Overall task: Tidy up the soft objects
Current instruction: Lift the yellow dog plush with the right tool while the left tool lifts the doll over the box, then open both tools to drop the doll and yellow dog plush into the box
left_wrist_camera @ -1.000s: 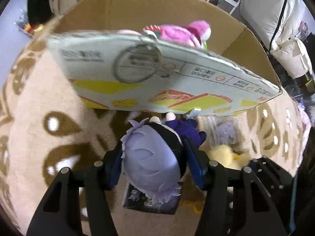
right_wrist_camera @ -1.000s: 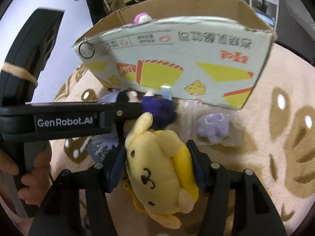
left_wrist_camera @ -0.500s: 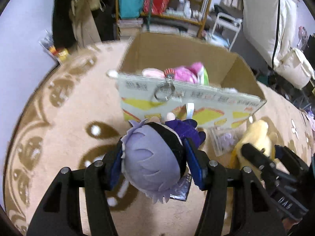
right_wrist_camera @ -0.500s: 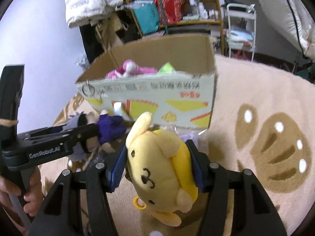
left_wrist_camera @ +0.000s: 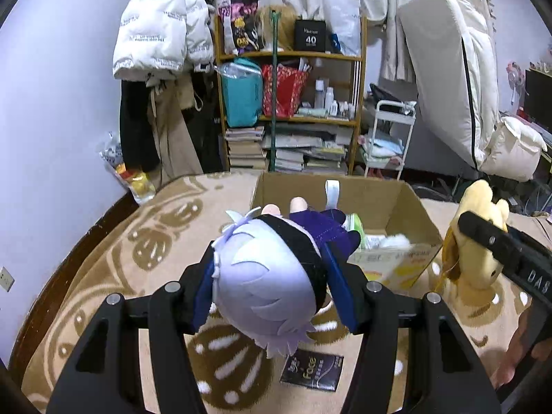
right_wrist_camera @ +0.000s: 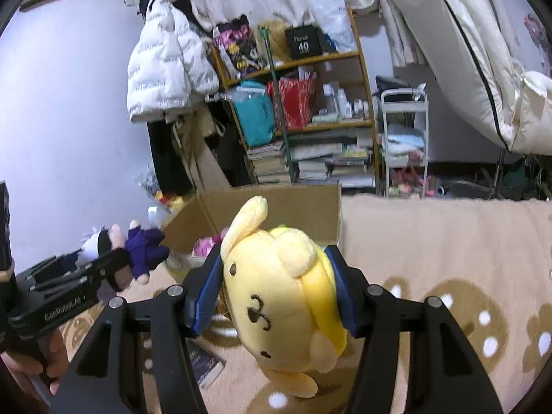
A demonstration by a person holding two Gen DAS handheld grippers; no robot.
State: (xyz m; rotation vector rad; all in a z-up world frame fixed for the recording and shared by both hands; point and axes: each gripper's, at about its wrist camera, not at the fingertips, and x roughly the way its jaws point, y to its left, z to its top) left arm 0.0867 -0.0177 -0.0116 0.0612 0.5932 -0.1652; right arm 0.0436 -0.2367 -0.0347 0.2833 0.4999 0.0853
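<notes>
Left wrist view: left gripper point(left_wrist_camera: 272, 284) clamped on lavender-haired doll point(left_wrist_camera: 265, 289), held above rug point(left_wrist_camera: 103, 276) before cardboard box point(left_wrist_camera: 396, 207). Right gripper point(right_wrist_camera: 276, 296) clamped on yellow dog plush point(right_wrist_camera: 279, 293), right of doll.

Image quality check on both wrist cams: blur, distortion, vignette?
Left wrist view: heavy fisheye bending, dark corners; the lavender-haired doll is sharp, the items in the cardboard box are smeared. Right wrist view: same barrel warp; the yellow dog plush is crisp, the bookshelf slightly soft.
</notes>
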